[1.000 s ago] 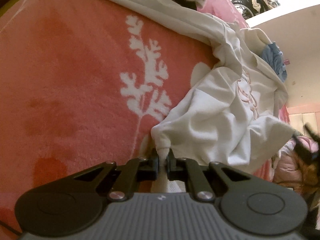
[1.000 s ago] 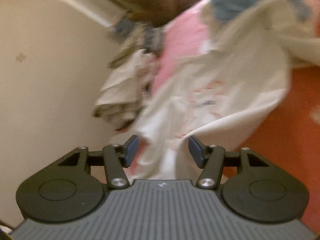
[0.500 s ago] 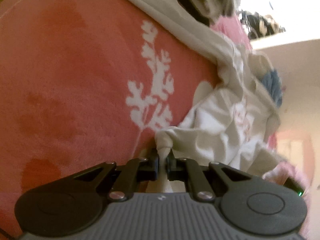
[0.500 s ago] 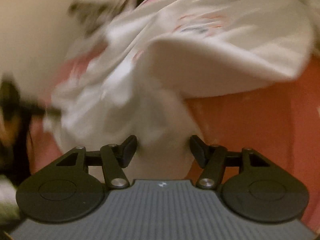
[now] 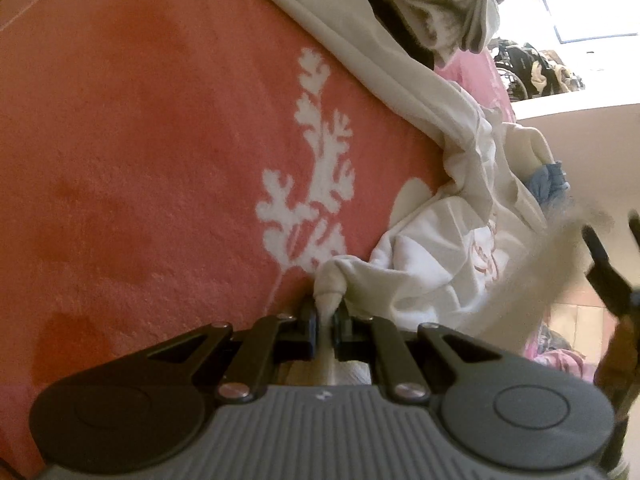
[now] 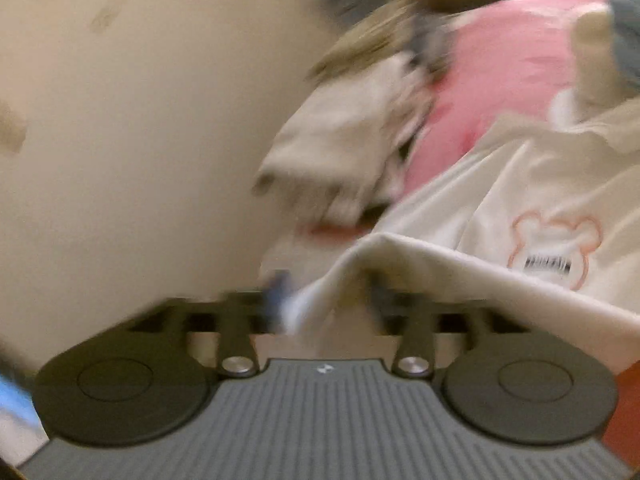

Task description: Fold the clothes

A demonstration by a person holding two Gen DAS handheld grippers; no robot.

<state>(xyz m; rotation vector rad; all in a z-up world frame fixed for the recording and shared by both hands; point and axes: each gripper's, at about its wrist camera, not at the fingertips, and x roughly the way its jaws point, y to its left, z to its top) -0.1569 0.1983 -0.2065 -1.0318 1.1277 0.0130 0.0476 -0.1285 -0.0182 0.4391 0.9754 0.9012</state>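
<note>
Left gripper (image 5: 326,326) clamped on a white shirt (image 5: 436,264) corner over pink blanket (image 5: 160,160); right gripper (image 6: 326,300) just widening, fabric between, not pressed.

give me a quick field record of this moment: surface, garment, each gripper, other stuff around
surface: coral blanket with a white leaf print
garment: white shirt with an orange bear outline, crumpled, not yet folded
left gripper: shut on a bunched corner of the white shirt
right gripper: jaws apart, just been opening; a shirt edge lies between them, pads not pressing; view blurred
other: beige garment along the blanket's far side; blue cloth beyond the shirt
</note>
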